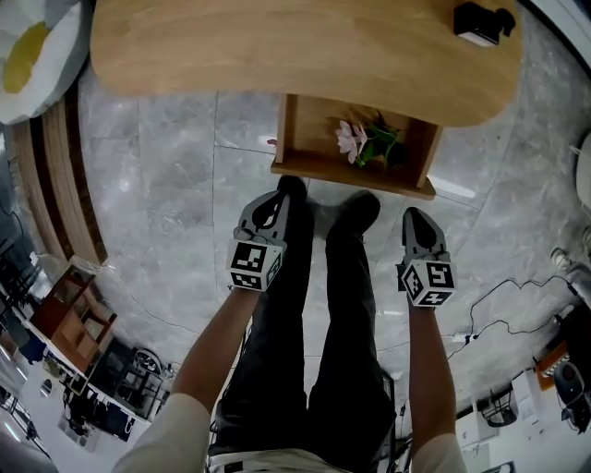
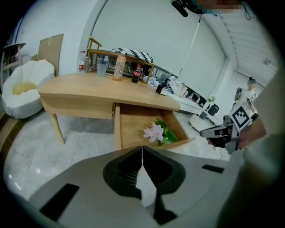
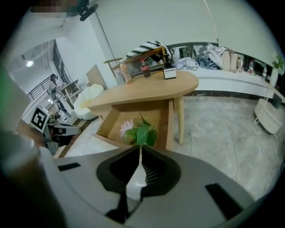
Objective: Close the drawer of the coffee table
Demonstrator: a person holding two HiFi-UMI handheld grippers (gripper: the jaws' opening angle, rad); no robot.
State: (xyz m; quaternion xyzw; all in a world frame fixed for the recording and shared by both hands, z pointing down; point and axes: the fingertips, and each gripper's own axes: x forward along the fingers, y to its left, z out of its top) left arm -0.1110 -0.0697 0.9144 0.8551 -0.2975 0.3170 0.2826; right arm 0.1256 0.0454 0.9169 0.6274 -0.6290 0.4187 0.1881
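Observation:
The wooden coffee table [image 1: 277,51] spans the top of the head view. Its drawer [image 1: 305,166] stands pulled out toward me, with a pink flower and green leaves [image 1: 365,140] lying inside. My left gripper [image 1: 288,187] hovers just before the drawer's front left corner, jaws shut and empty. My right gripper [image 1: 412,215] hangs a little in front of the drawer's right corner, also shut with nothing in it. The left gripper view has the open drawer [image 2: 133,129] and flower [image 2: 154,132] past the closed jaws [image 2: 142,149]. The right gripper view shows the drawer [image 3: 113,122] beyond its closed jaws [image 3: 140,149].
My legs and dark shoes [image 1: 355,217] stand between the grippers on the grey marble floor. A white beanbag seat [image 1: 32,55] sits left of the table. Bottles [image 2: 119,67] and a black object [image 1: 480,23] rest on the tabletop. A cable [image 1: 508,319] runs along the floor at right.

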